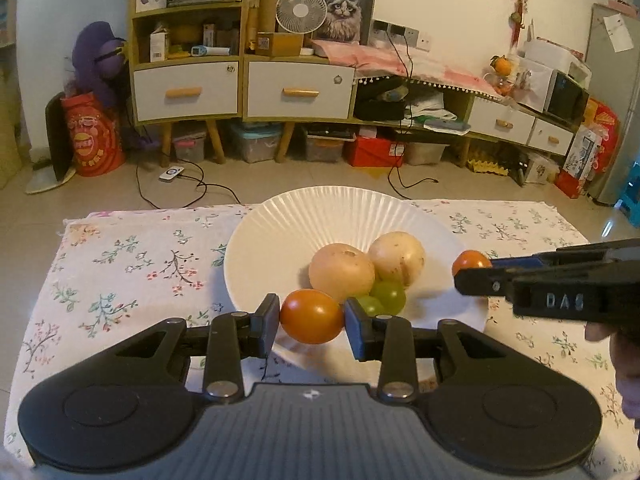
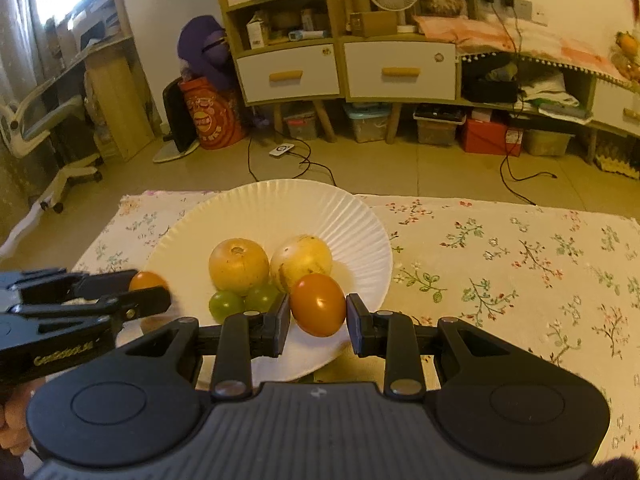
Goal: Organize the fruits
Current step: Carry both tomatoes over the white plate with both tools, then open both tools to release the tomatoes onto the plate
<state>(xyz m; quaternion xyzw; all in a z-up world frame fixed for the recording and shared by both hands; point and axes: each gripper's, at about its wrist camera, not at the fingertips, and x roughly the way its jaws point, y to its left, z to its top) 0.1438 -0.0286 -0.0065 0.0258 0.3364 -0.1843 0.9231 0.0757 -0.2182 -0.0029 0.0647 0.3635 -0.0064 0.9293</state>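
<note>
Carrying two orange tomatoes in — left gripper (image 1: 311, 318) clamped on one (image 1: 311, 315), right gripper (image 2: 318, 312) pinching the other (image 2: 318, 305) — over the near rim of the plate (image 1: 288, 216), easing low before releasing beside the grapes (image 1: 386, 294).

**Surfaces and finishes**

The plate (image 1: 304, 216) looks like white paper, matt, with a fluted rim. The cloth (image 1: 132, 256) under it is a flower-printed fabric, slightly creased. Both tomatoes (image 1: 311, 315) (image 2: 318, 304) have smooth, glossy skins with highlights. The grapes (image 1: 387, 295) are smooth and faintly shiny. The two round fruits (image 1: 341, 273) look dull and speckled. The left gripper (image 1: 311, 322) and right gripper (image 2: 318, 324) are matt black plastic with metal pivot pins.
</note>
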